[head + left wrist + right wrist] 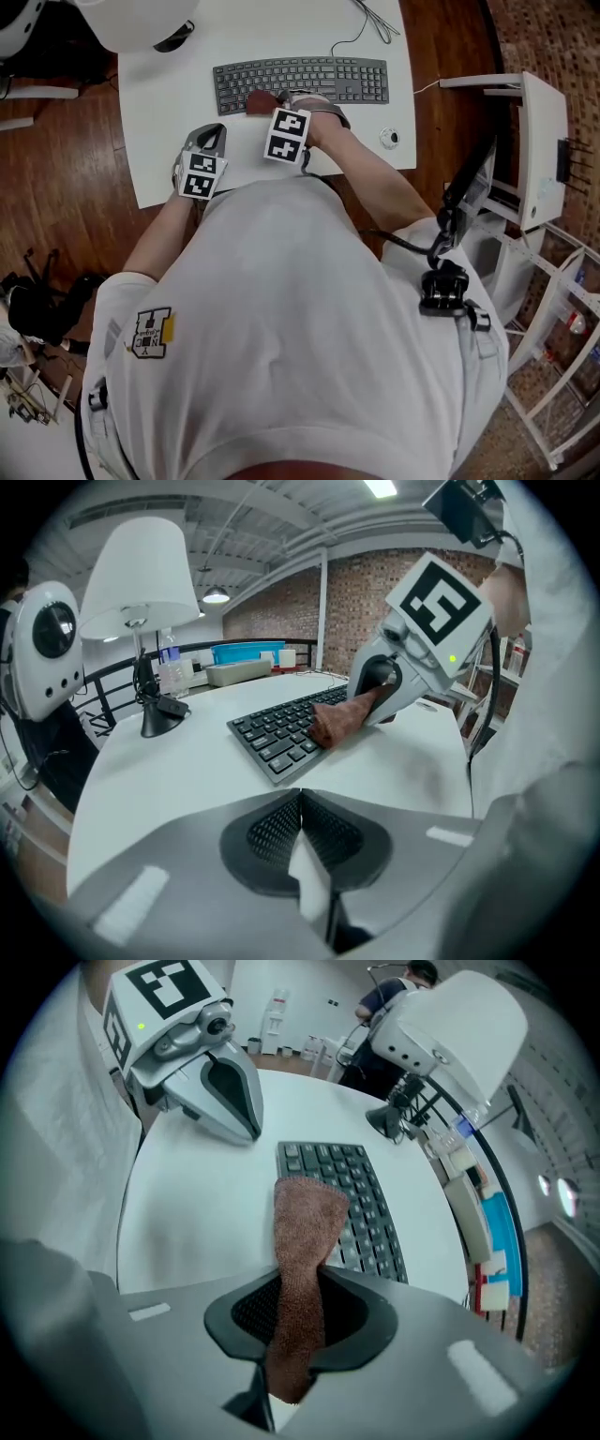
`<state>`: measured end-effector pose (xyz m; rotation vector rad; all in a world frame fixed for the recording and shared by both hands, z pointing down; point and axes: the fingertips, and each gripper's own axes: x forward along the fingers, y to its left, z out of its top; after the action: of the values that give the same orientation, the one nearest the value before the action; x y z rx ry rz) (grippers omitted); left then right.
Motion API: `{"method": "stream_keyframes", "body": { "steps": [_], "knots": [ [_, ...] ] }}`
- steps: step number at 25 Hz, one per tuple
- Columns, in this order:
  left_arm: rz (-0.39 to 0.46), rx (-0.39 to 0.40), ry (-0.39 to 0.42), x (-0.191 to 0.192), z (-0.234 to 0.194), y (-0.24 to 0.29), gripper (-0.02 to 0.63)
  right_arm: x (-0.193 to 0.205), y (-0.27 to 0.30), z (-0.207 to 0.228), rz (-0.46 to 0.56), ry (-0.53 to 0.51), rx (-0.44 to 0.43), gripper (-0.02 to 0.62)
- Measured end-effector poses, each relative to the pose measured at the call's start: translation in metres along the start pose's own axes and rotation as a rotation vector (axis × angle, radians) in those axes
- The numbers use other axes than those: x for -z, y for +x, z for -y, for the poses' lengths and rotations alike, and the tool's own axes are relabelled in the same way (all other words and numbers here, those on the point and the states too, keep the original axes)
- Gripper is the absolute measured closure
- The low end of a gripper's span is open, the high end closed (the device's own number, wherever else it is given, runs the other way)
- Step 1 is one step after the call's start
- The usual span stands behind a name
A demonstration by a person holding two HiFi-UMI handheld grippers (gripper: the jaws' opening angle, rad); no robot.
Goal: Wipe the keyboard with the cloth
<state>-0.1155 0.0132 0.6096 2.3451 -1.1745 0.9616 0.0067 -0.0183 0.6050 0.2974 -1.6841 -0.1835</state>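
A dark keyboard (300, 81) lies across the far part of the white table (169, 159). My right gripper (295, 1312) is shut on a brown cloth (302, 1241), whose free end rests on the keyboard's (352, 1199) near-left keys. From the left gripper view the cloth (339, 719) presses on the keyboard (281, 728) under the right gripper (398, 672). In the head view the cloth (260, 101) shows just left of the right gripper (286, 111). My left gripper (300, 832) is shut and empty, hovering over bare table nearer the person; the head view shows the left gripper (208, 141) left of the right one.
A white lamp (141, 583) stands at the table's far left, with a white rounded device (42, 649) beside it. A small round white object (389, 138) lies near the table's right edge. The keyboard's cable (352, 37) runs off the back. White shelving (539, 150) stands right of the table.
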Motion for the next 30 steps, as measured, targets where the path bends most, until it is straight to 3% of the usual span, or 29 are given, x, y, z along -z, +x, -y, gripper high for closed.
{"method": "stream_keyframes", "body": {
  "steps": [12,18,24,30],
  "knots": [
    [-0.025,0.001,0.032,-0.011,-0.001,0.007,0.606,0.217,-0.017,0.04,-0.237,0.389,0.103,0.52],
    [-0.03,0.001,0.044,-0.013,-0.002,0.007,0.606,0.291,-0.025,0.046,-0.338,0.54,0.139,0.52],
    [-0.022,-0.004,0.041,-0.012,-0.006,0.002,0.606,0.289,-0.024,0.04,-0.388,0.595,0.163,0.52],
    [-0.016,-0.006,0.032,0.003,-0.011,-0.011,0.606,0.204,-0.013,0.017,-0.304,0.534,0.136,0.522]
  ]
}}
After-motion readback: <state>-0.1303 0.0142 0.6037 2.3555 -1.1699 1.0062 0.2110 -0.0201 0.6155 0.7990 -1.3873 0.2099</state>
